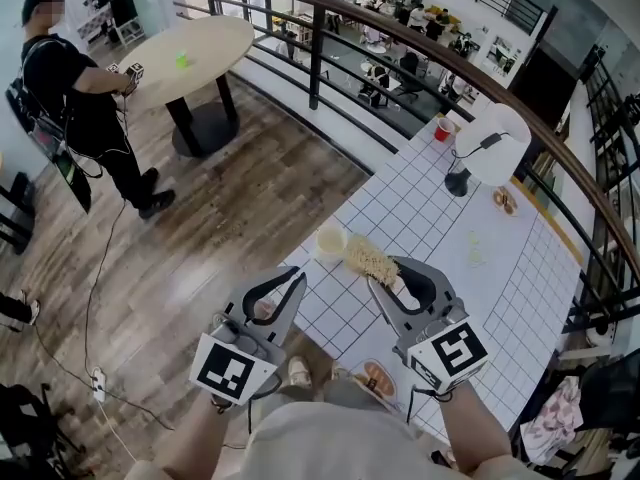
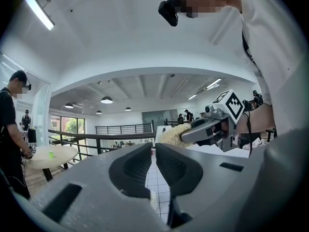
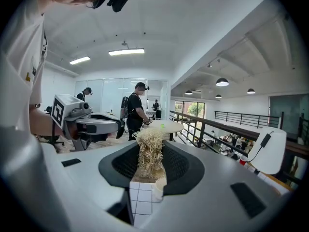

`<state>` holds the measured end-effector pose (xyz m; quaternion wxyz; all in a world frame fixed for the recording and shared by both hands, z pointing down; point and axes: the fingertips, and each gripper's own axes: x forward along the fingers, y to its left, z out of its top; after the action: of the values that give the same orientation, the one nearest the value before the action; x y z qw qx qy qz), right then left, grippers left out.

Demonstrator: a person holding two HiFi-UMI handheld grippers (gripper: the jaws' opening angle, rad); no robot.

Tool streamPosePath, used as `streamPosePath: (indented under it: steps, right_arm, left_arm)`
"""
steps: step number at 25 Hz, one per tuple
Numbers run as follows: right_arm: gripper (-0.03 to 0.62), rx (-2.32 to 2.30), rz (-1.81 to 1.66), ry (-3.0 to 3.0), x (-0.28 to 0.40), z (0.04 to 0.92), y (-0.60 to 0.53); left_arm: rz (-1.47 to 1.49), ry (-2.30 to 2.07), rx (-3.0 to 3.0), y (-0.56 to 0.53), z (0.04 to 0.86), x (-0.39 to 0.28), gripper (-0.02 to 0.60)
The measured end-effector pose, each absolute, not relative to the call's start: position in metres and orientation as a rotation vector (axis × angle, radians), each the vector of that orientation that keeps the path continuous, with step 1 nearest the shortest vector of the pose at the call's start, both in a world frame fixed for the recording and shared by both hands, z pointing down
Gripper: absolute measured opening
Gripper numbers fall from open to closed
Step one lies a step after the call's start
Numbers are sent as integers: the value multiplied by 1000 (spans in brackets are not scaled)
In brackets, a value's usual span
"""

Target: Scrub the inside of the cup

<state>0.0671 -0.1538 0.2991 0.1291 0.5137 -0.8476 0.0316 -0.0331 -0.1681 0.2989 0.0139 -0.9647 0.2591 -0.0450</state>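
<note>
A small cream cup (image 1: 331,240) stands upright on the white tiled table (image 1: 440,258), near its left edge. My right gripper (image 1: 386,276) is shut on a straw-coloured fibre brush (image 1: 368,258), whose bristle end points at the cup and stops just right of its rim. In the right gripper view the brush (image 3: 150,153) stands between the jaws, with the cup (image 3: 160,187) showing low behind it. My left gripper (image 1: 298,280) hovers off the table's left edge, below-left of the cup, shut with nothing in it. In the left gripper view its jaws (image 2: 154,147) meet at the tips, with the brush (image 2: 172,134) beyond.
A white desk lamp (image 1: 492,148), a red cup (image 1: 443,128) and a plate of food (image 1: 505,200) sit further back on the table. A dark railing (image 1: 400,43) runs behind it. A person (image 1: 75,98) stands by a round table (image 1: 190,56) on the wooden floor.
</note>
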Motion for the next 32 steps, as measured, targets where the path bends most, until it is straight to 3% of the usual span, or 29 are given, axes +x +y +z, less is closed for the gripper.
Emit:
streamPosePath:
  steps: [3, 6, 22, 32]
  right_arm:
    - [123, 1462, 60, -2455, 69, 304, -170]
    - [123, 1421, 65, -2448, 68, 315, -185]
    - [123, 1302, 241, -2365, 91, 430, -259]
    - [123, 1240, 380, -2345, 90, 500, -276]
  left_arm:
    - [-206, 797, -3008, -188, 321, -23, 24]
    - [-270, 753, -2993, -205, 345, -14, 106]
    - [-753, 629, -2979, -259, 509, 18, 107]
    - [-788, 680, -3065, -284, 580, 27, 106]
